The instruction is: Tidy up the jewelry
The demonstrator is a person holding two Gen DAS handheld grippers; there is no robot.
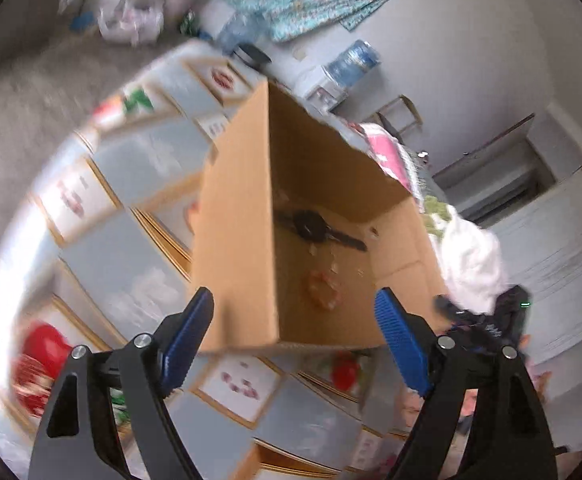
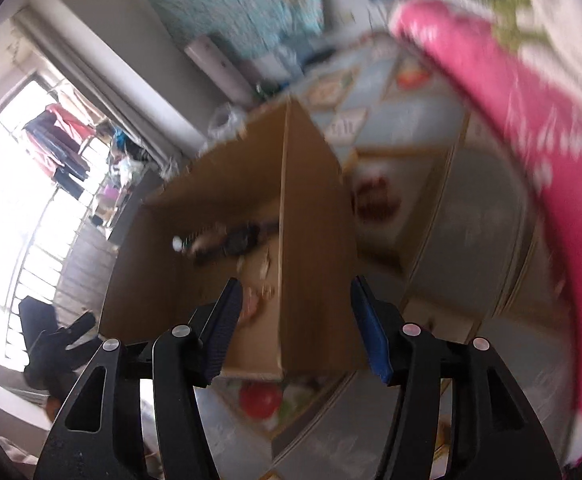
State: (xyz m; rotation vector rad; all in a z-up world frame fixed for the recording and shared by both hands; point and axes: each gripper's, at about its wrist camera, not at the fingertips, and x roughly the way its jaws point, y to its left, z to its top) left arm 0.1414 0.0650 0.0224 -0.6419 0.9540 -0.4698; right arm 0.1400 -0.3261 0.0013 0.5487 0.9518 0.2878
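Cardboard box (image 1: pixel 243 248) stands open on the patterned counter (image 1: pixel 131 160), with a dark watch (image 1: pixel 311 226) and small pale jewelry pieces (image 1: pixel 325 290) lying on its floor. Left tongs (image 1: pixel 295 330) and right tongs (image 2: pixel 295 328) hang above its near edge, both spread apart and gripping nothing.

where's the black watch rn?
Inside the open cardboard box, lying on its floor toward the far wall: centre of the left wrist view, black watch, beyond the pale pink jewelry piece.

Cardboard box (image 1: pixel 239 240) on patterned tablecloth (image 1: pixel 131 264)
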